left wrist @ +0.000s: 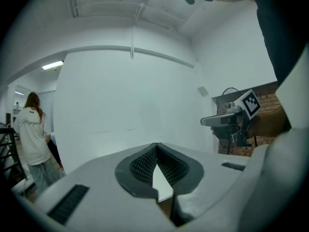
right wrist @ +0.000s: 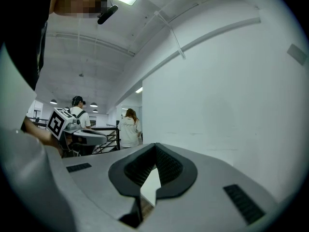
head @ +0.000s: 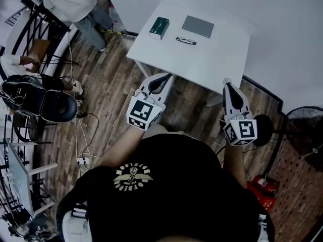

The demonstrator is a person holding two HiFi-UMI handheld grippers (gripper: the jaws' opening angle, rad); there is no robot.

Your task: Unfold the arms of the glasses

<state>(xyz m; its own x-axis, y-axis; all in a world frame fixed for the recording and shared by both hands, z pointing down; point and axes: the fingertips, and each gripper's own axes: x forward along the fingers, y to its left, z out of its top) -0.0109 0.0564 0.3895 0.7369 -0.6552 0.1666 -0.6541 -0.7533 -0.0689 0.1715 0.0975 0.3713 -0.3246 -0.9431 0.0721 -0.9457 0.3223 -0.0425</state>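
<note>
Close to the black shirt [head: 171, 185], left gripper [head: 162, 78] and right gripper [head: 227, 83] are held closed and empty, as the glasses [head: 186, 41] on the table [head: 217, 59] are not yet reached.

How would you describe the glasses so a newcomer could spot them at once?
Find the white table at the top of the head view. Near its far edge lie a green box and a flat grey slab; the glasses lie just nearside of the slab. They alone are a thin dark outline.
</note>
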